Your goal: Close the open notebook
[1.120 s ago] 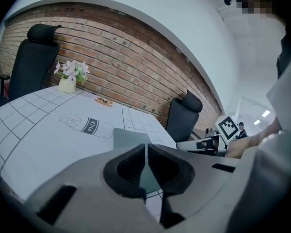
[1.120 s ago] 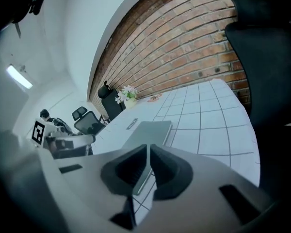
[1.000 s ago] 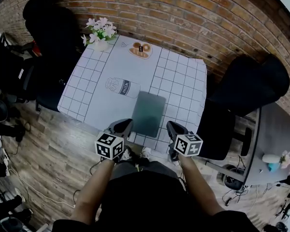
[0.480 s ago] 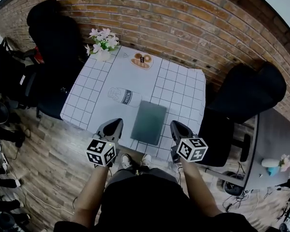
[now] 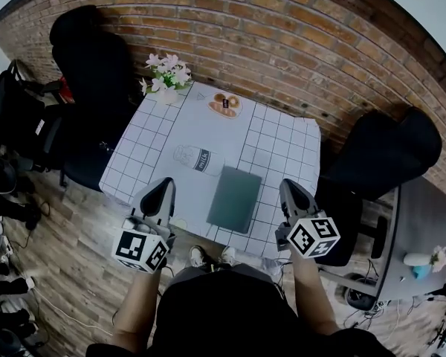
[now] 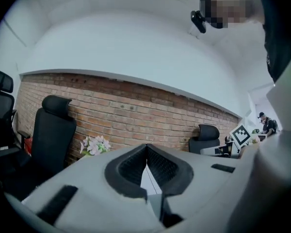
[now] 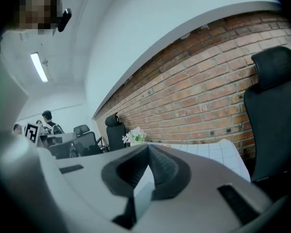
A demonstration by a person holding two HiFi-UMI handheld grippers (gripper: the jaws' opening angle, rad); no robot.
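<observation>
The jaws of my left gripper [image 5: 166,181] are pressed together with nothing between them; in the left gripper view [image 6: 146,148] the ribbed pads meet at the tips. The jaws of my right gripper [image 5: 286,185] are together in the same way and carry nothing, as the right gripper view [image 7: 148,150] shows. I hold both up in front of me, above the near edge of the table [image 5: 279,143], one on each side of the notebook [image 5: 235,198], and neither touches it.

The notebook lies flat and closed on the checked cloth, its dark grey-green cover up, close to the near edge of the table and just to the right of a milk bottle drawing [image 5: 195,157] printed on the cloth. At the far left corner stands a pot of pale flowers [image 5: 167,71], and near it sits a plate of pastries [image 5: 225,104]. A brick wall [image 5: 282,43] runs behind the table, with a black chair [image 5: 89,58] at the left side.
</observation>
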